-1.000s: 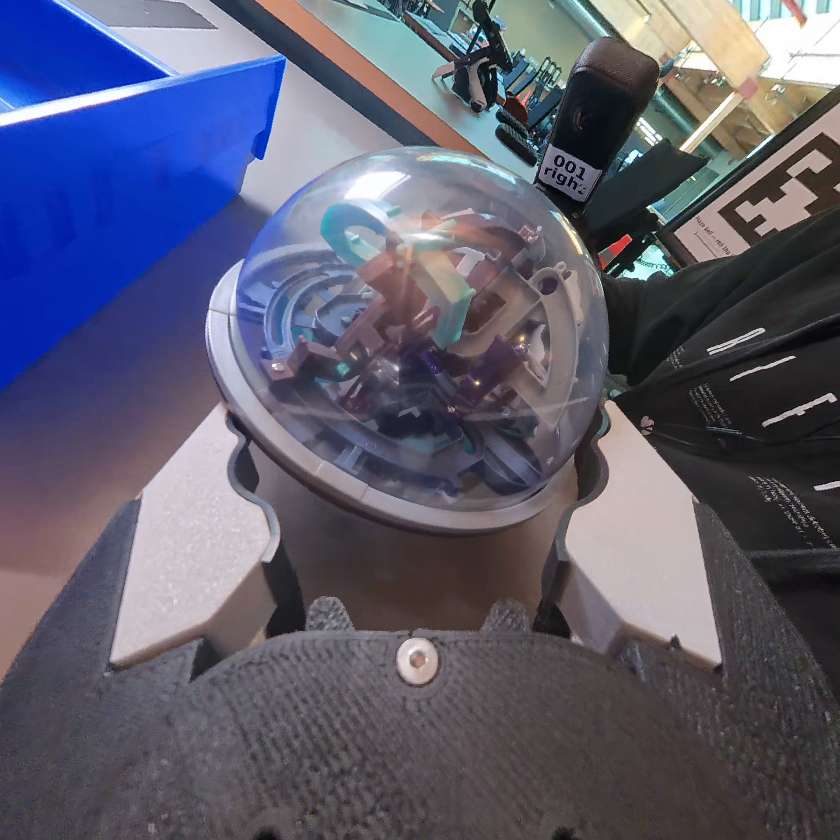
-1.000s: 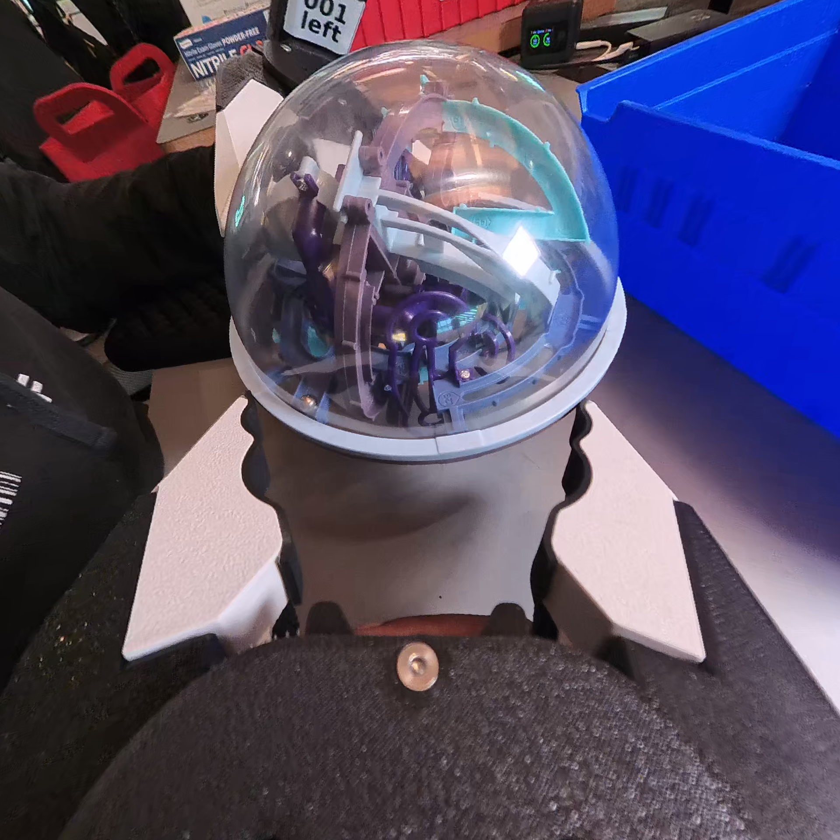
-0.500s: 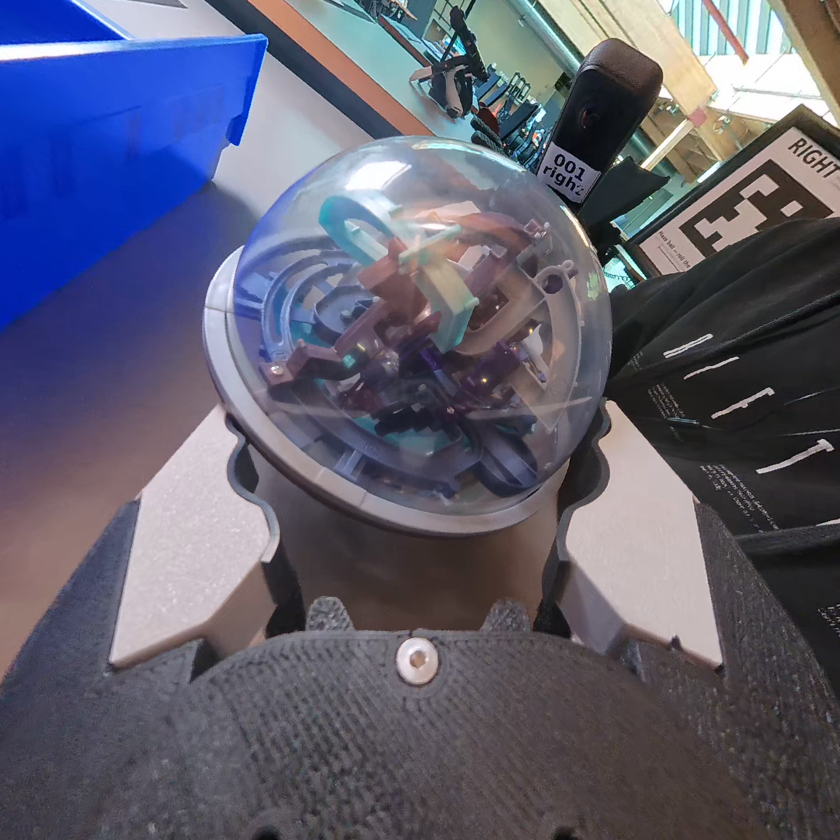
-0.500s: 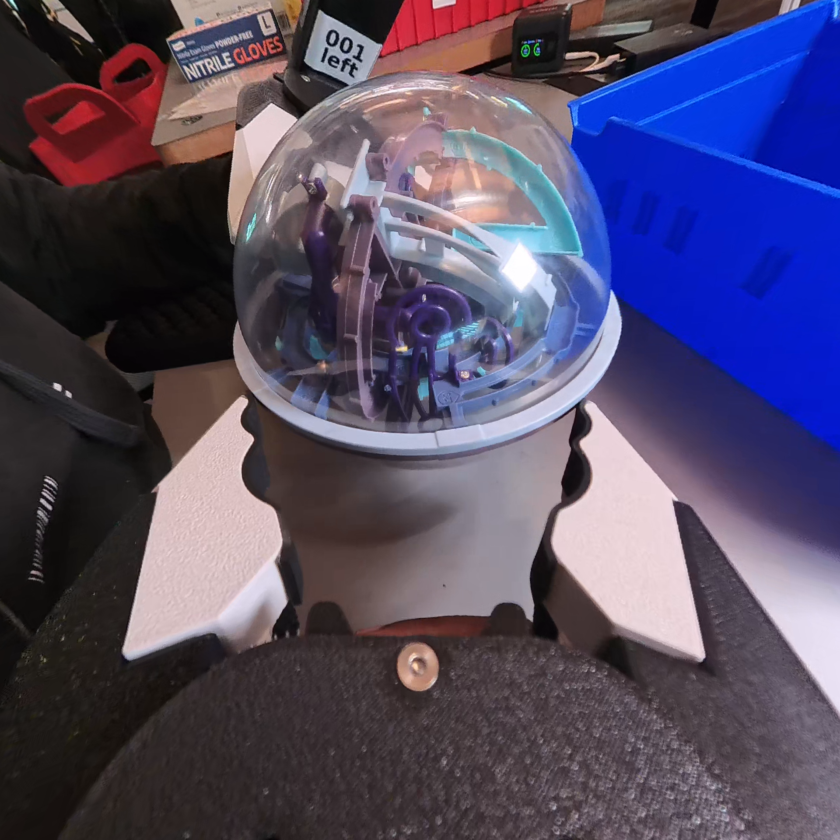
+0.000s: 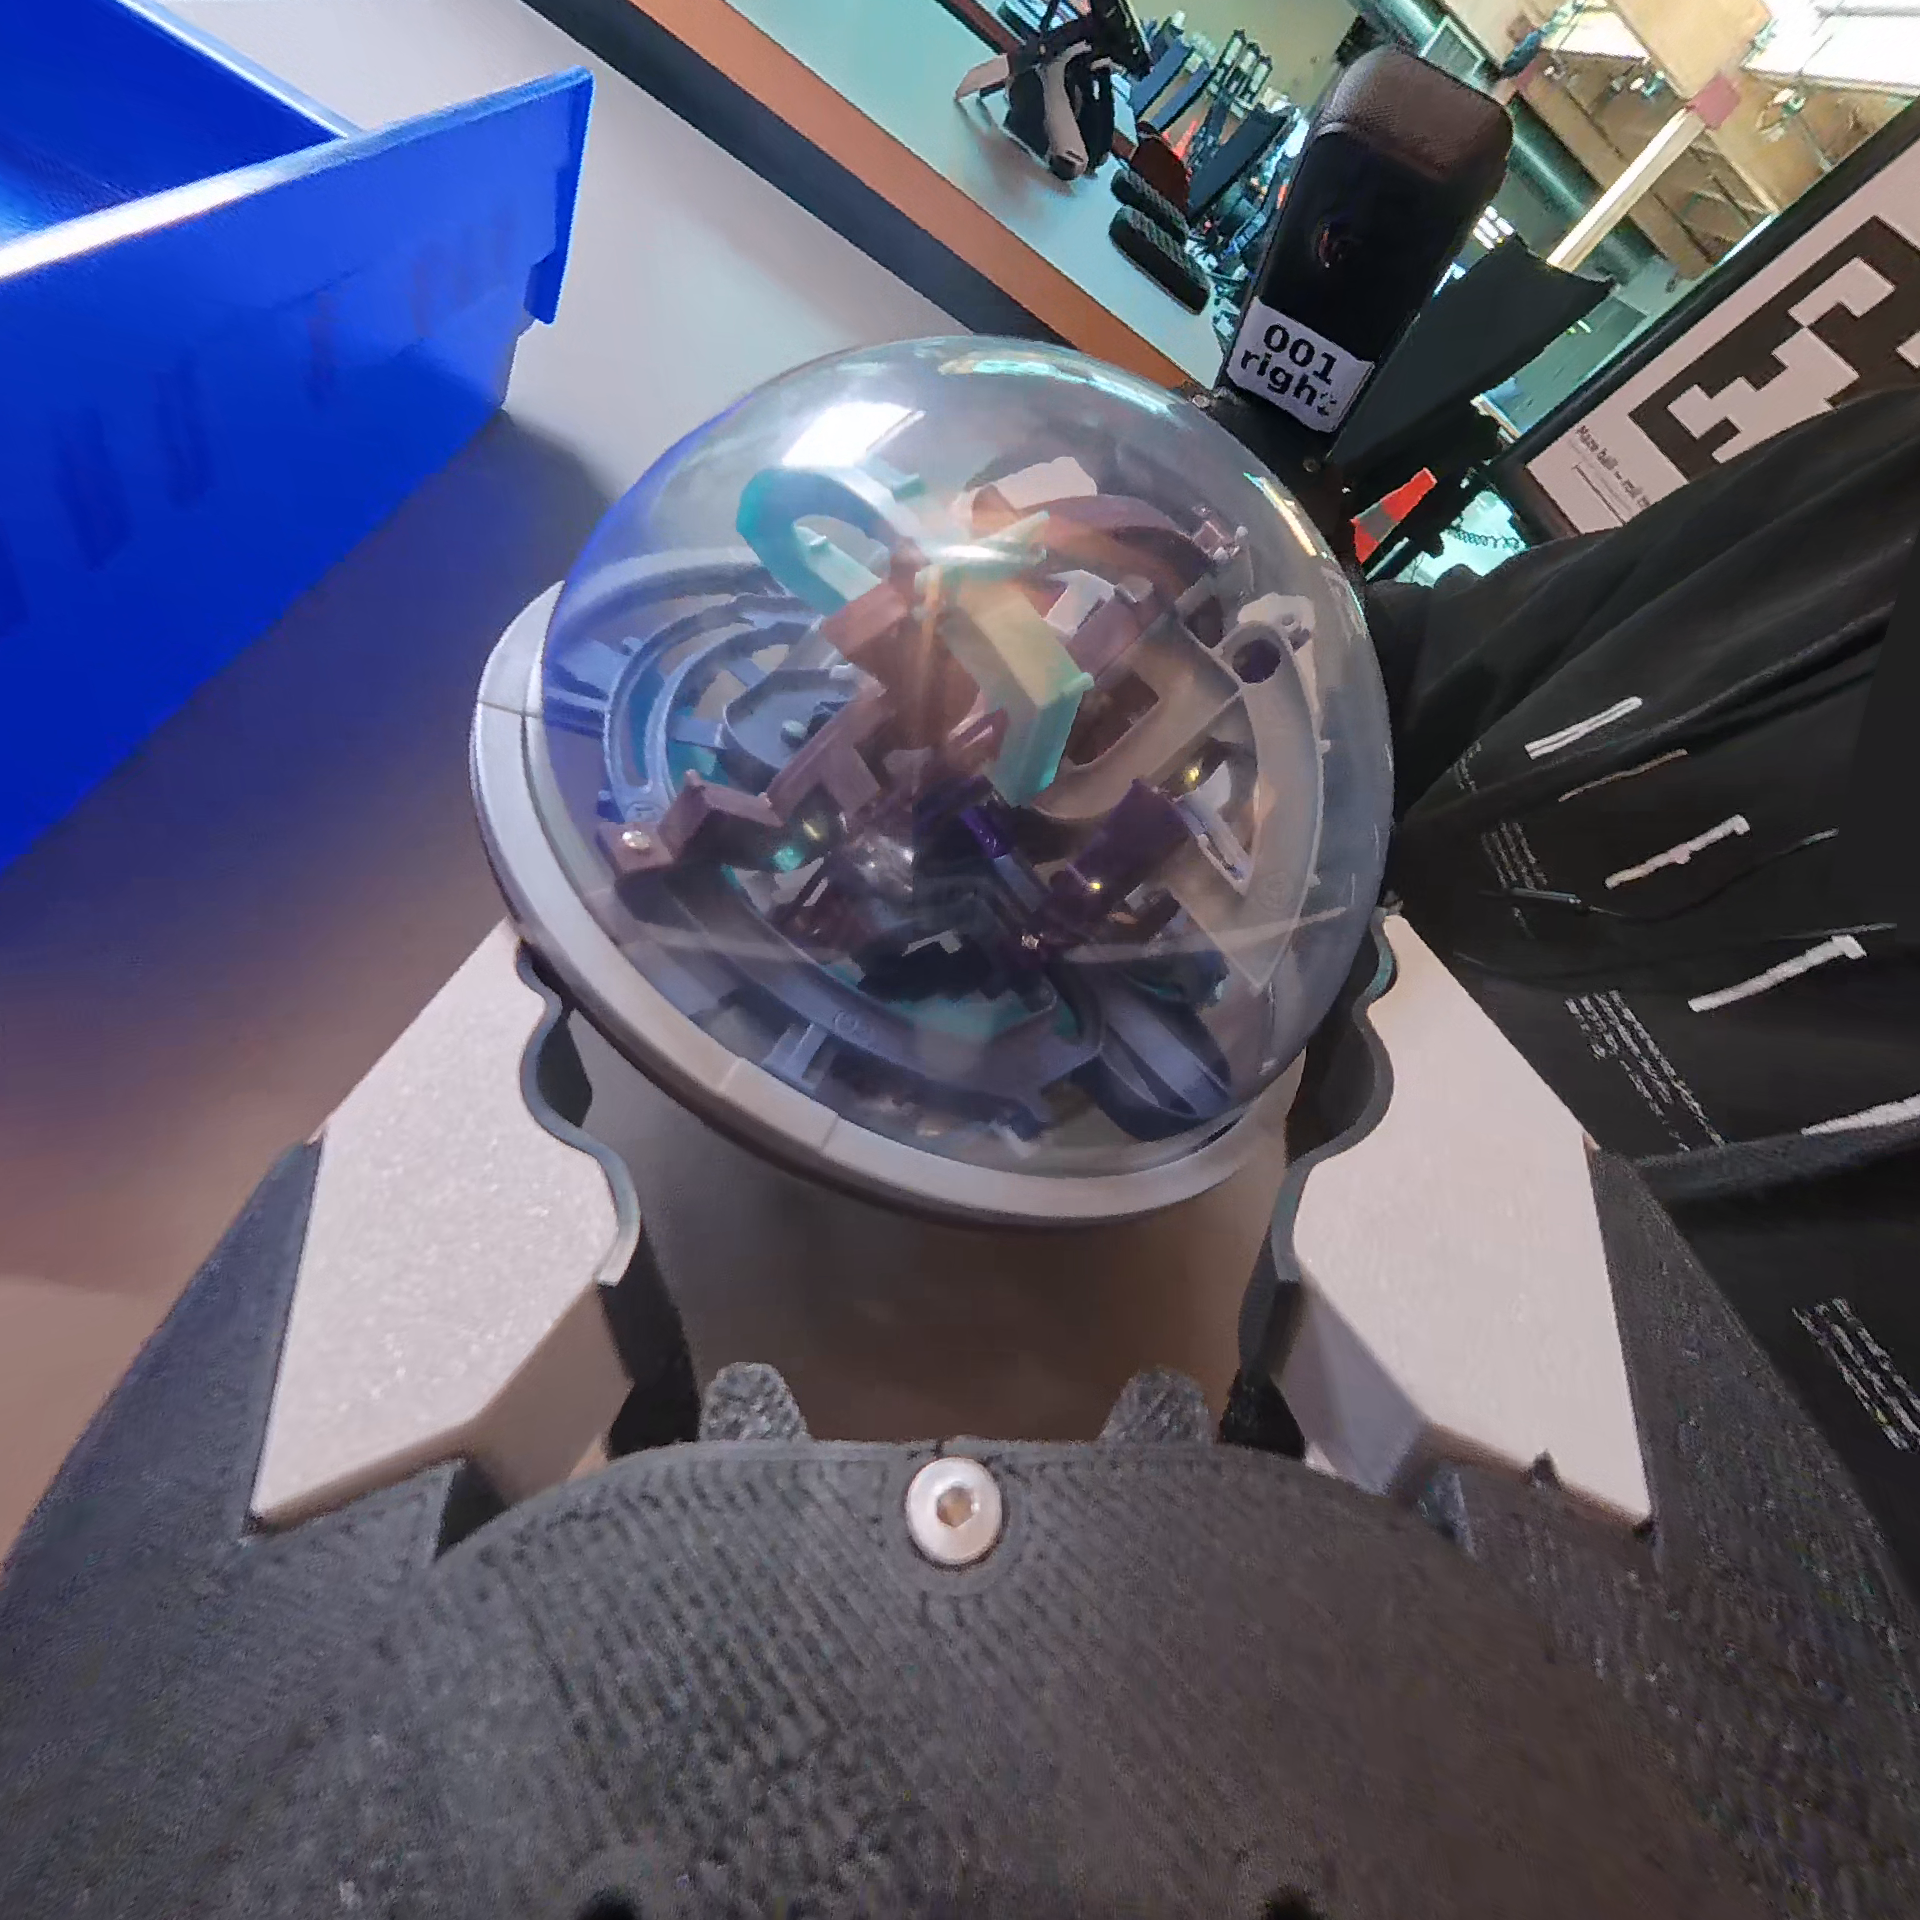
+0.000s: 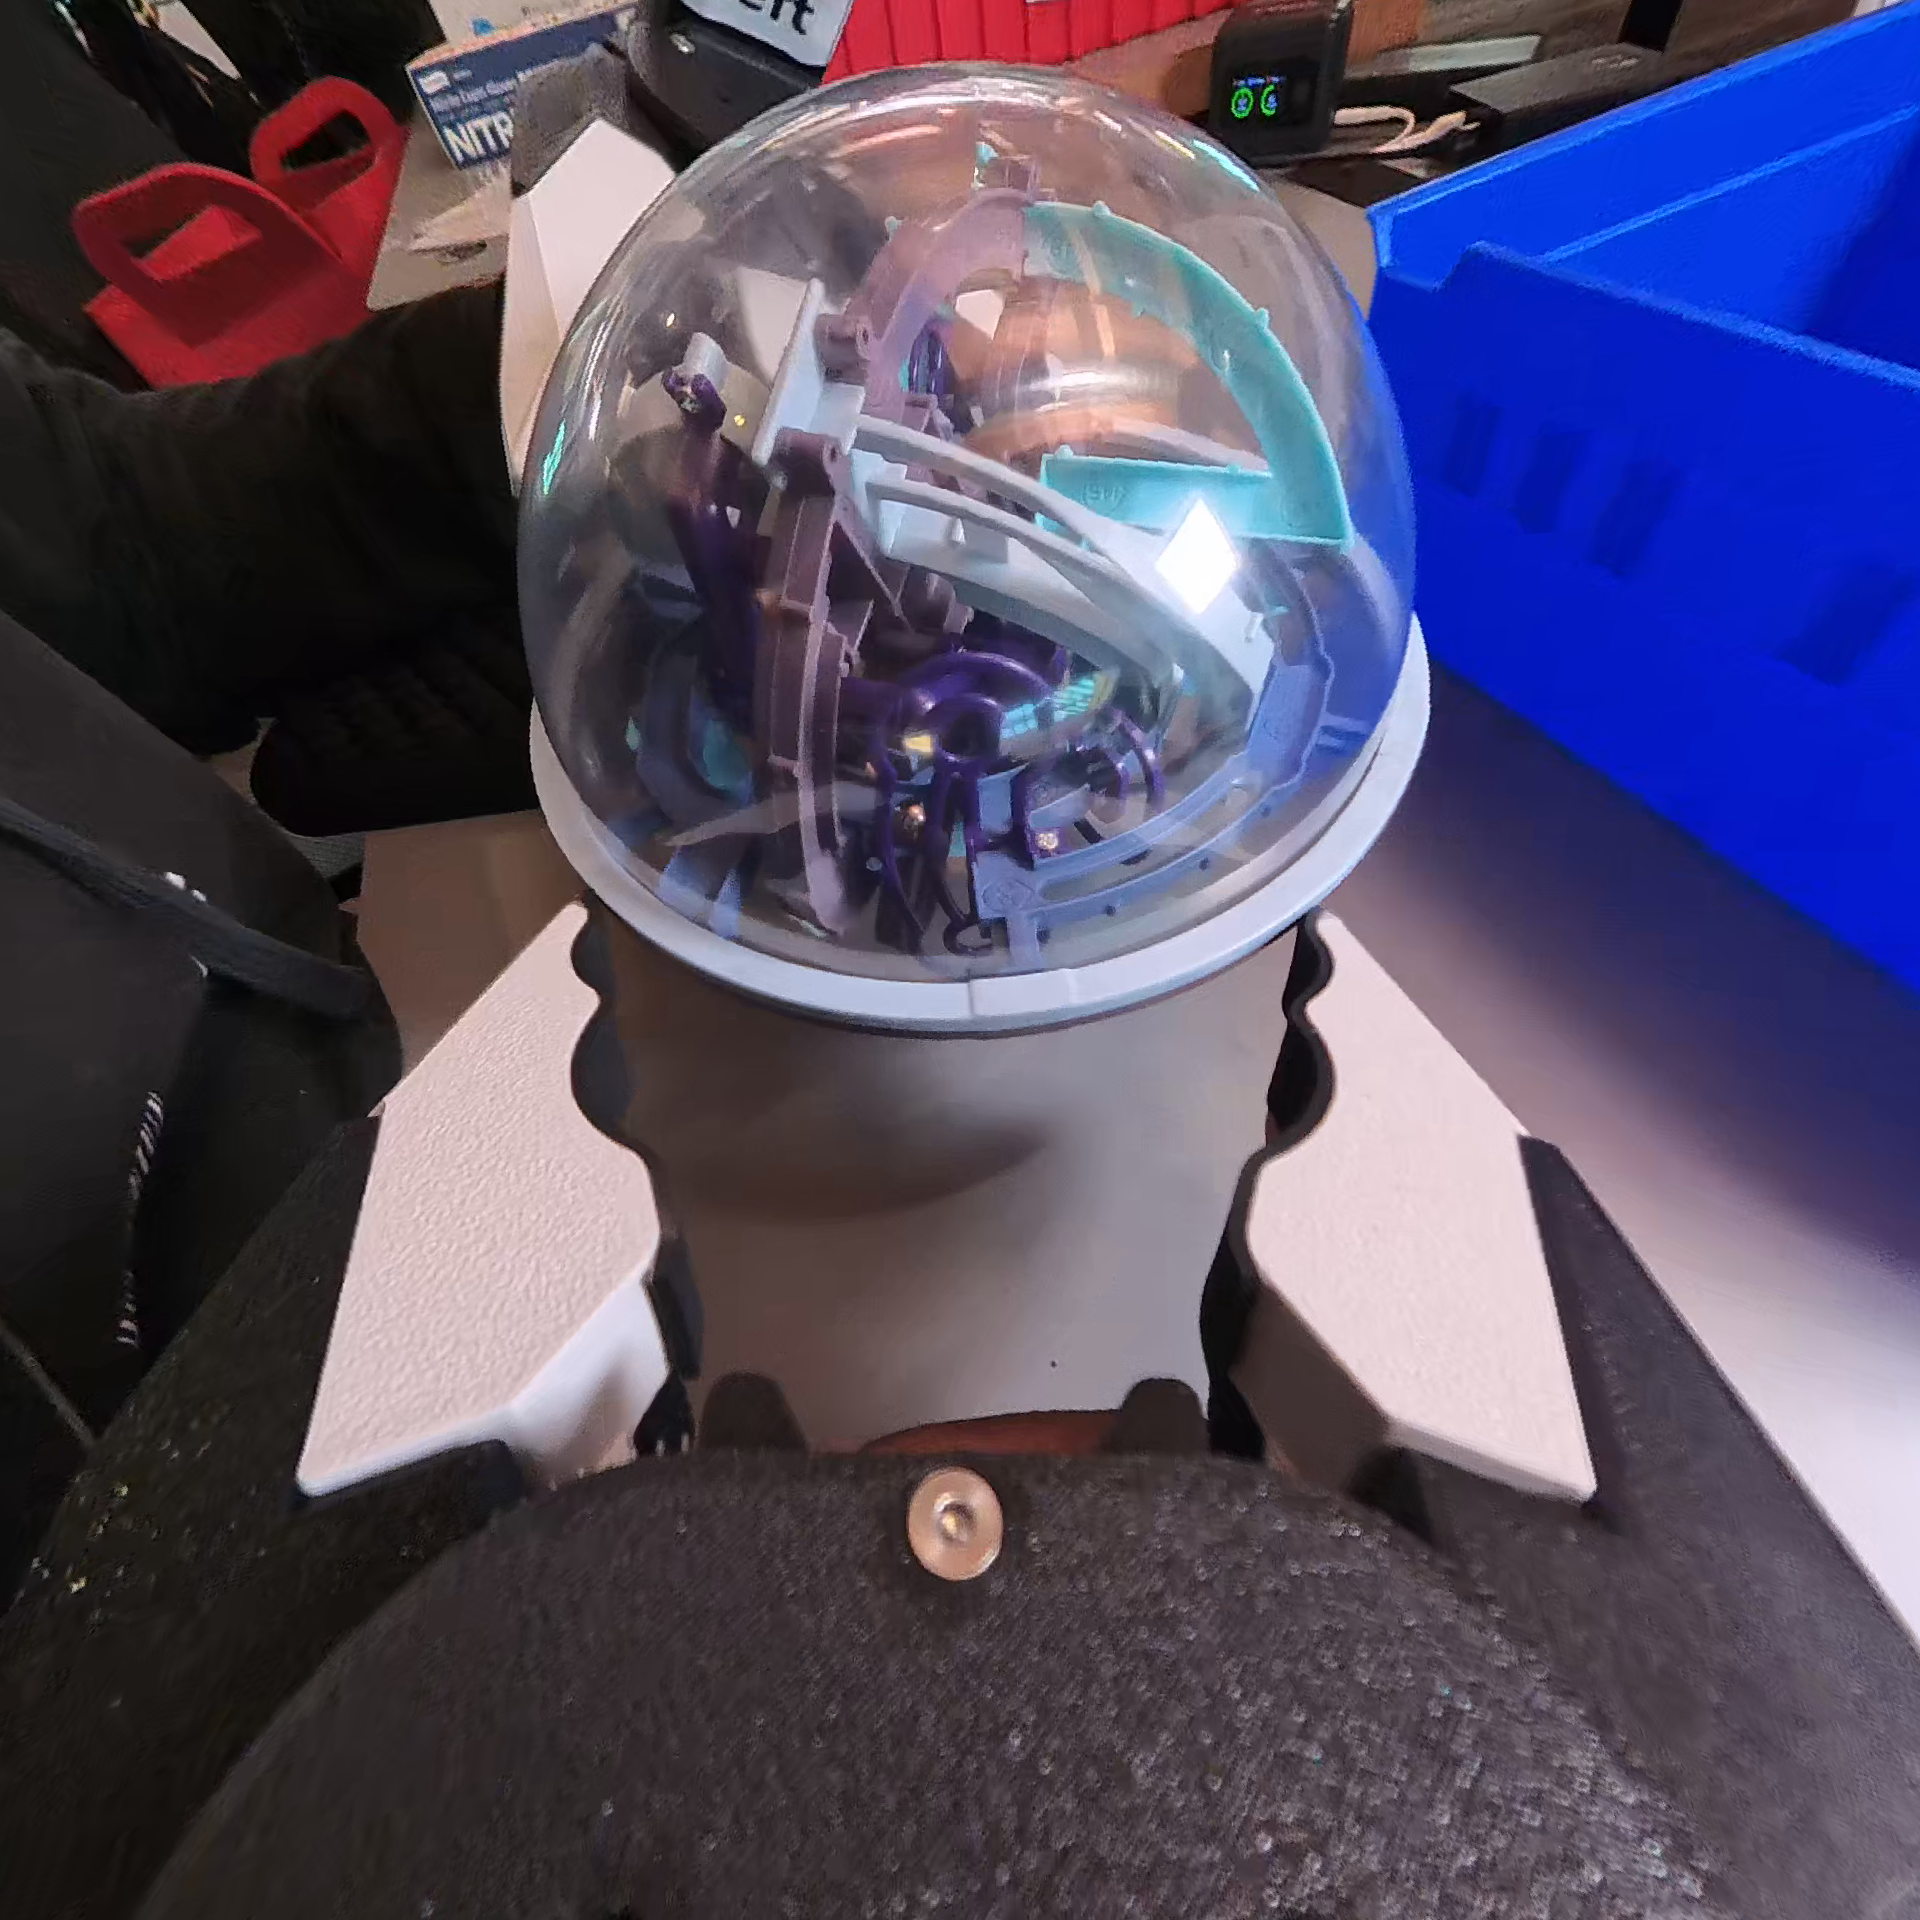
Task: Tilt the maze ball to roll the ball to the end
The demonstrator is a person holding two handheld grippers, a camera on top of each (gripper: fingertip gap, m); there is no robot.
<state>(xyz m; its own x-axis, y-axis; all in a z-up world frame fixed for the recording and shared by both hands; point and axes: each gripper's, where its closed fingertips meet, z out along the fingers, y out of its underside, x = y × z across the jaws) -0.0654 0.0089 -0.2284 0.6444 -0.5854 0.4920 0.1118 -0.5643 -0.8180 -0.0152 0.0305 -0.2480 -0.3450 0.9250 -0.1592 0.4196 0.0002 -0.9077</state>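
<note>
1. Both hand-held grippers are seen holding the maze ball from opposite sides: the left hand-held gripper (image 5: 951, 997) has its two pale fingers spread wide, with the ball's lower part lodged between the wavy dark pads at the fingertips.
2. Likewise, the right hand-held gripper (image 6: 951, 987) is shown with white fingers set wide and clamped on the ball below its rim.
3. In the right wrist view, one white finger of the left hand-held gripper (image 6: 582, 239) is seen behind the ball, pressed against its far side.
4. In the left wrist view, a black camera post (image 5: 1371, 208) of the right hand-held gripper stands up behind the ball; a white label is fixed to it.
5. The maze ball (image 5: 935, 748) is a clear dome over a grey ring, filled with teal, purple, brown, grey and blue tracks. It is held above the table and is tilted, with the ring sloping down to the right in the left wrist view.
6. The small ball inside the maze cannot be picked out with certainty.
7. The table (image 6: 1558, 1091) is pale grey; the ball's shadow is cast on it between the right gripper's fingers.
8. A blue bin (image 6: 1662, 436) stands on the table near the ball, apart from it.
9. A dark sleeve (image 6: 260, 520) is seen left of the ball in the right wrist view.
10. Farther back a red object (image 6: 229, 270) and a box (image 6: 488, 94) are visible.
</note>
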